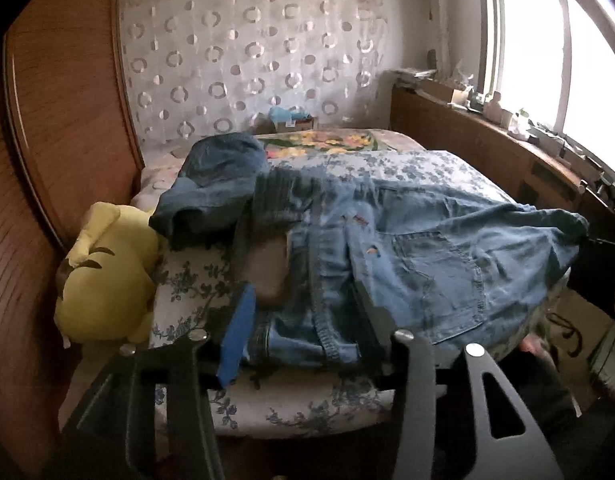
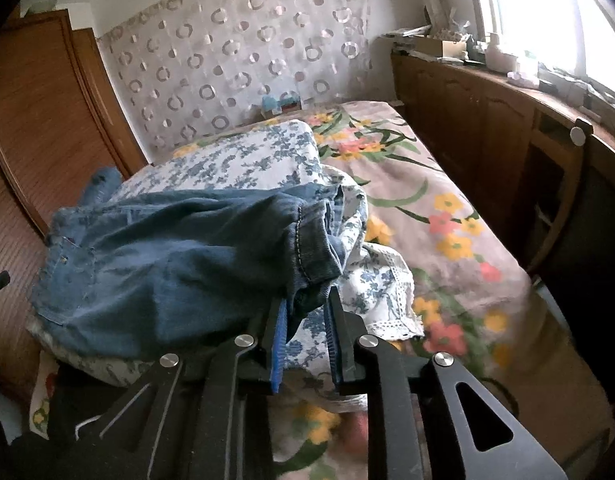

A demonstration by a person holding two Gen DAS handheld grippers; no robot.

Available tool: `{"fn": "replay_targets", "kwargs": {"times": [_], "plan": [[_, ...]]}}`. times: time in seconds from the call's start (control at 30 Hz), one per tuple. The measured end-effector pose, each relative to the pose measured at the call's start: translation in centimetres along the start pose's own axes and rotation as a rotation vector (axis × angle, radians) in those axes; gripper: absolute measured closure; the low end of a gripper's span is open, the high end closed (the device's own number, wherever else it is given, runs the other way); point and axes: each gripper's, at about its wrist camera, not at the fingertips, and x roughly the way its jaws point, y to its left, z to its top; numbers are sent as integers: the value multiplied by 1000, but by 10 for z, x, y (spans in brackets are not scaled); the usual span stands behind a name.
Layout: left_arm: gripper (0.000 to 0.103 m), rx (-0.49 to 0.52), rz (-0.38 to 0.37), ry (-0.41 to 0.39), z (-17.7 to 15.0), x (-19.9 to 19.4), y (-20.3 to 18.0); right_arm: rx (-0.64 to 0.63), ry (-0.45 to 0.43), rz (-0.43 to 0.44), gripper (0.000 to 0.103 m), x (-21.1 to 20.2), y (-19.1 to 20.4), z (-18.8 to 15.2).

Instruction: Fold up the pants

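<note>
Currently, your left gripper (image 1: 303, 328) stands with its jaws spread wide around the waistband end of the blue jeans (image 1: 419, 256); the denim lies between the blue pads, but neither pad is seen pressing on it. Your right gripper (image 2: 306, 334) has its jaws drawn close together on a bunched fold of the jeans (image 2: 167, 264) at a stitched hem, with cloth caught between the blue-lined fingers (image 2: 278, 344).

Note the position of the garment. The jeans lie crumpled across a blue-and-white floral quilt (image 2: 259, 156), which is folded into a thick stack on the bed. In the left wrist view a back pocket faces up, and a darker portion of denim is turned over at the far left side of the quilt (image 1: 391, 168). The far right edge of the garment is stretched toward a dark object at the frame edge (it cannot be identified from this view).

Observe the surroundings:
- A yellow plush toy (image 1: 107, 276) rests just beside the quilt, against the wooden wardrobe (image 1: 63, 120).
- A flowered bedspread (image 2: 439, 208) covers the mattress beyond and beside the quilt.
- A white curtain with ring patterns (image 1: 243, 60) hangs at the head of the bed.
- A wooden cabinet (image 2: 475, 128) runs under the bright window (image 1: 547, 48).
</note>
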Motion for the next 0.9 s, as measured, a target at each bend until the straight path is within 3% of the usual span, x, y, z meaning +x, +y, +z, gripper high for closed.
{"fn": "replay_targets", "kwargs": {"times": [0.07, 0.1, 0.13, 0.33, 0.63, 0.9], "plan": [[34, 9, -11, -17, 3, -4, -6, -2, -10, 3, 82, -3, -2, -5], [18, 9, -18, -24, 4, -5, -9, -4, -15, 7, 81, -4, -4, -7], [14, 9, -31, -32, 7, -6, -14, -1, -20, 11, 80, -6, -6, -10], [14, 29, -98, -36, 17, 4, -43, 10, -29, 11, 75, -2, -9, -17], [14, 71, -194, 35, 20, 48, -104, 30, -55, -17, 74, -9, -8, -9], [14, 142, -228, 51, 17, 62, -151, -38, -85, -41, 74, -24, 3, -11]]}}
